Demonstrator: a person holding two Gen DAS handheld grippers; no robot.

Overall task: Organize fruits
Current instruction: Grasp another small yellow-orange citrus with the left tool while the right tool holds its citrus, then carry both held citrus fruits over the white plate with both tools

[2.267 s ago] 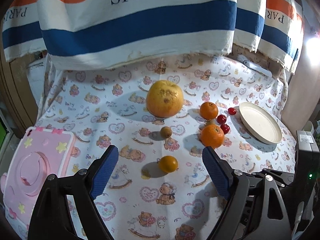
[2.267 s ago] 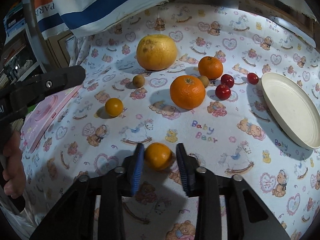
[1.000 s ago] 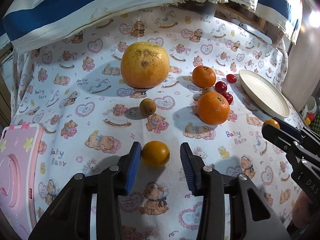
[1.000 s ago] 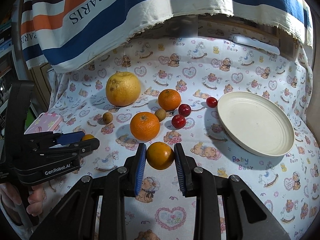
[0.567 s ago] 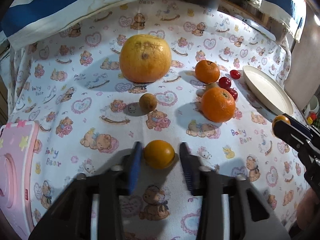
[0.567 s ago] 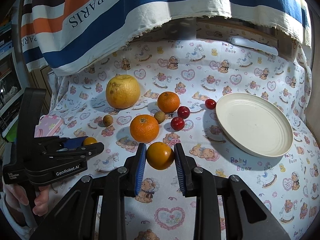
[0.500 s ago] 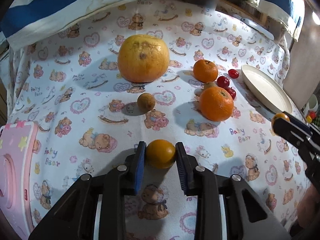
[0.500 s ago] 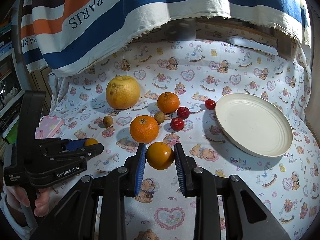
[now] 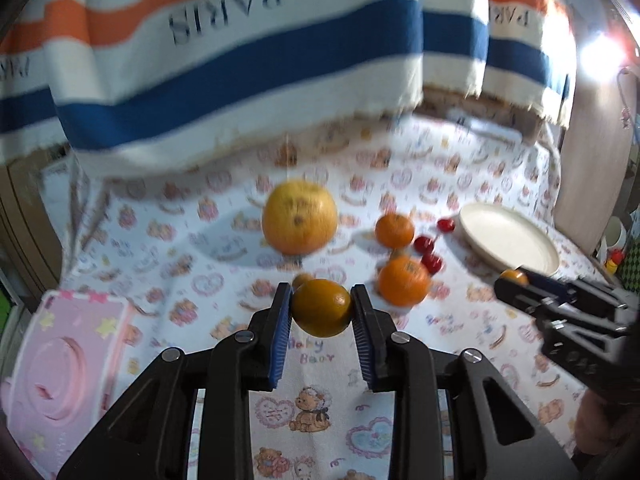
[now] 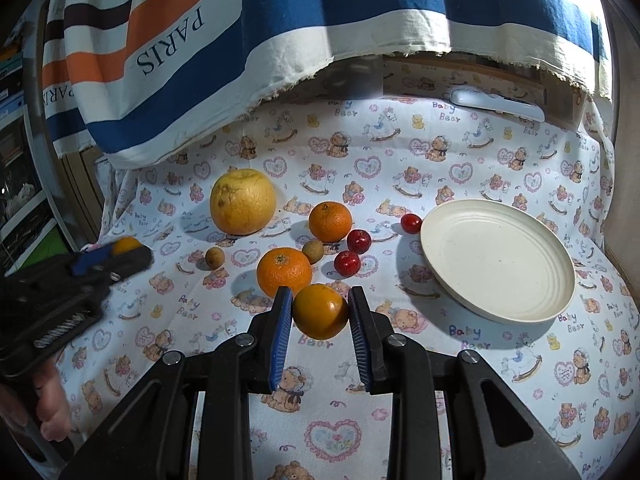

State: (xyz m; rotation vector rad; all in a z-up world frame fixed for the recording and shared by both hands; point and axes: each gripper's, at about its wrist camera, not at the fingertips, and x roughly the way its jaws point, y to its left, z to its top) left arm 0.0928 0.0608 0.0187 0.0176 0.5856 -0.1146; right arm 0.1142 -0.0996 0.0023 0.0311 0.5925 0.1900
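Each gripper, left (image 9: pixel 321 311) and right (image 10: pixel 320 312), is clamping a small orange (image 9: pixel 321 307) above the cloth-covered table (image 10: pixel 440 380). The plate (image 10: pixel 496 260) near the table's right edge is sitting bare, the remaining fruit lying mid-table, so sorting appears barely begun.

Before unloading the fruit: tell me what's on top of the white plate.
Nothing lies on the white plate; its ribbed surface is bare in the right wrist view. What is under it is hidden.
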